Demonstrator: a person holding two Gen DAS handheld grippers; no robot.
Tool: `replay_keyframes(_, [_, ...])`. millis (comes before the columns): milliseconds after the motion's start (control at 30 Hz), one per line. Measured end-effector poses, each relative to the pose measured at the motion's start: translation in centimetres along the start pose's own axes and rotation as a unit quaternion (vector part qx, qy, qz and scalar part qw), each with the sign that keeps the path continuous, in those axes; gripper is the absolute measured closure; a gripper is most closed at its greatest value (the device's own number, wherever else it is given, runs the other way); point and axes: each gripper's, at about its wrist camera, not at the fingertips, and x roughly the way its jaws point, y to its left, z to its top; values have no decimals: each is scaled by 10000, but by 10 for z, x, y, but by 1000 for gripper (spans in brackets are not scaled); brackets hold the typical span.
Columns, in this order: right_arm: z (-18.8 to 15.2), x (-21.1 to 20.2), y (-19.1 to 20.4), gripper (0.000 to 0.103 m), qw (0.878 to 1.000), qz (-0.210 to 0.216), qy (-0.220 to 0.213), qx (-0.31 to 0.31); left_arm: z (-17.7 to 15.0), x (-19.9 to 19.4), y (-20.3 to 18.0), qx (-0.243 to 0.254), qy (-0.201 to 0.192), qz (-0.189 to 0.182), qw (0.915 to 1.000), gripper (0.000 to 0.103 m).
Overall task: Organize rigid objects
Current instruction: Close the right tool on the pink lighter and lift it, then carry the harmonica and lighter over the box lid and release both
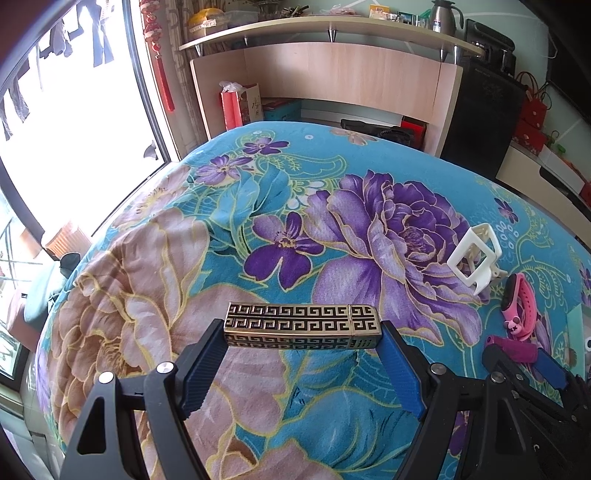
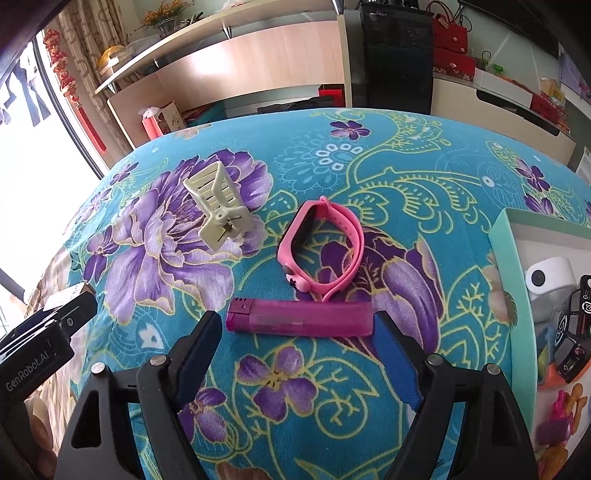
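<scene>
Over a floral blanket (image 2: 332, 147), my left claw (image 1: 301, 354) clamps a gold box (image 1: 301, 328); my right claw (image 2: 297, 354) gapes around a purple lighter (image 2: 299, 317), shelf (image 1: 314, 29) beyond.

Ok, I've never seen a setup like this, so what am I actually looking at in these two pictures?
No robot here: a person holds a two-finger gripper in each hand, and each gripper carries a wide-angle camera looking along its fingers. One picture is from the left gripper, the other from the right gripper. Both look down on a floral blanket. The left one grips a gold patterned case by its ends. The right one is open, with a purple lighter lying between its fingers. Beyond it lie a cream hair claw and a pink wristband. A teal-rimmed box sits to the right.
</scene>
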Motion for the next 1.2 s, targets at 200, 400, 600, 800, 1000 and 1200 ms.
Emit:
replay_keyframes(200, [0, 2, 3, 20, 9999, -118, -53, -69, 0, 0, -2, 26, -1, 5, 10000, 20])
replay_keyframes(400, [-1, -4, 0, 21, 9998, -146, -87, -54, 1, -3, -6, 78, -43, -4, 10000, 20])
replay_keyframes(600, [-1, -31, -11, 21, 9995, -63, -288, 71, 5, -18, -19, 146, -211, -250, 9994, 20])
replay_keyframes(800, [-1, -86, -54, 21, 9947, -409, -789, 516, 8, -43, -58, 483, -456, -759, 9949, 20])
replay_keyframes(1000, [-10, -120, -121, 21, 9865, -959, -786, 1072, 3, -77, -123, 1161, -663, -1565, 9786, 20])
replay_keyframes(1200, [-25, -144, -188, 21, 9731, -1507, -657, 1613, -19, -109, -192, 1991, -683, -2327, 9495, 20])
